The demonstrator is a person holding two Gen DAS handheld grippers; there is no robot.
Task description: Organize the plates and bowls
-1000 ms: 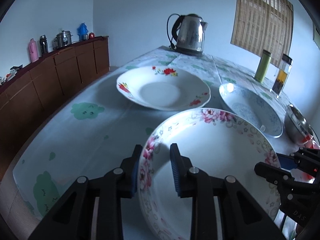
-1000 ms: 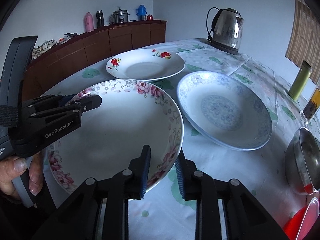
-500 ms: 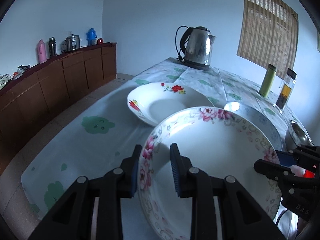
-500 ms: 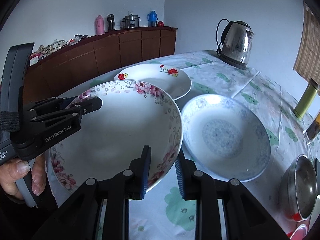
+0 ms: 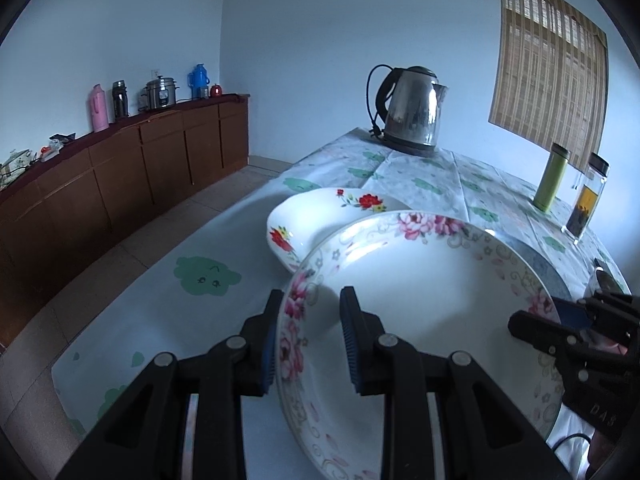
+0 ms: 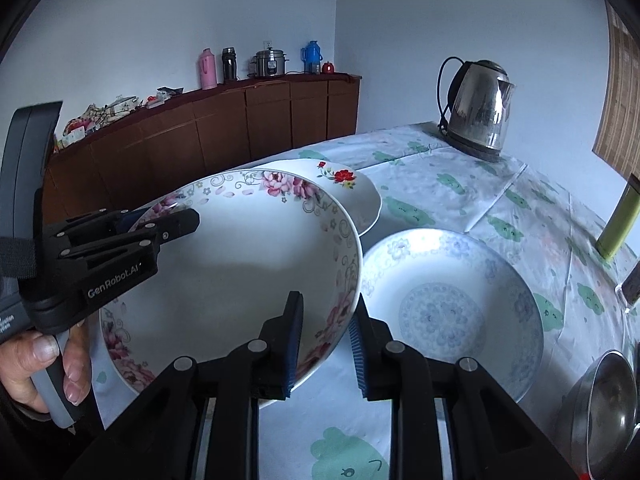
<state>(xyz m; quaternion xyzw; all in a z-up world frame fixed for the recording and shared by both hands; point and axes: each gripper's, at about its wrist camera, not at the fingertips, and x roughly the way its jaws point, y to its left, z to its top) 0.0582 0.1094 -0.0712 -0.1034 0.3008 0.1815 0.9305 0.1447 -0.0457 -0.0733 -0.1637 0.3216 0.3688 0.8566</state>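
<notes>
Above the cloth-covered table [image 6: 460,168], the pink-flowered plate [image 6: 240,264] hangs clear of the blue-patterned plate [image 6: 448,308] and the red-flowered plate [image 6: 360,196]. The left gripper [image 5: 308,344] clamps its left rim, the right gripper [image 6: 326,340] its right rim.

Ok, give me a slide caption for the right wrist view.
Both grippers, left and right, clamp the pink-flowered white plate above the cloud-print tablecloth.
</notes>
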